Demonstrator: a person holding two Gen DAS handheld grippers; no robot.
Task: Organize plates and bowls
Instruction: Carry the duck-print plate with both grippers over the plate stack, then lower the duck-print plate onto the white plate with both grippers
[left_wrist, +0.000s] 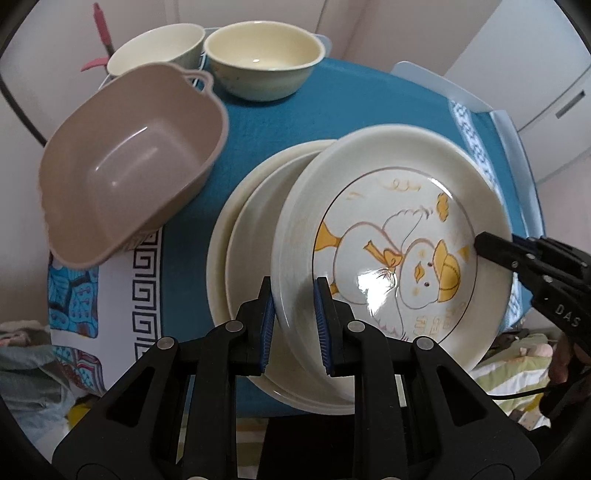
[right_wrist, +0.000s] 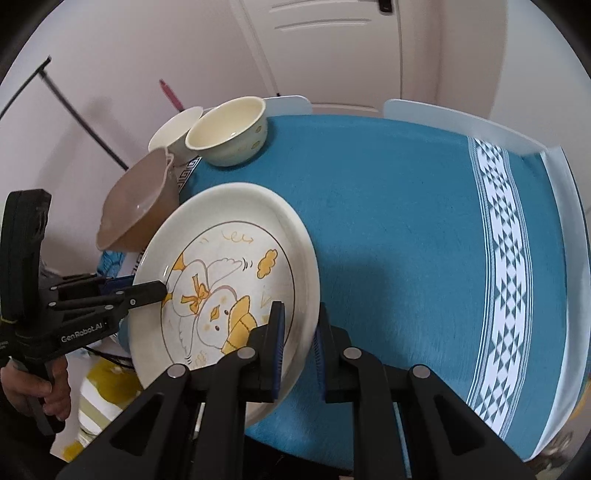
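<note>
A cream plate with a duck drawing (left_wrist: 399, 236) (right_wrist: 229, 280) is held tilted above the table by both grippers. My left gripper (left_wrist: 294, 325) is shut on its near rim; it also shows in the right wrist view (right_wrist: 147, 291) at the plate's left edge. My right gripper (right_wrist: 299, 347) is shut on the opposite rim and appears in the left wrist view (left_wrist: 491, 247). Two more cream plates (left_wrist: 243, 229) lie stacked under it. Two cream bowls (left_wrist: 264, 59) (right_wrist: 229, 129) stand at the far edge.
A brown plastic tub (left_wrist: 129, 170) (right_wrist: 136, 210) sits left of the plates on the blue tablecloth (right_wrist: 406, 221). White chair backs (right_wrist: 461, 122) stand beyond the table. A pink utensil (left_wrist: 101, 33) leans at the back left.
</note>
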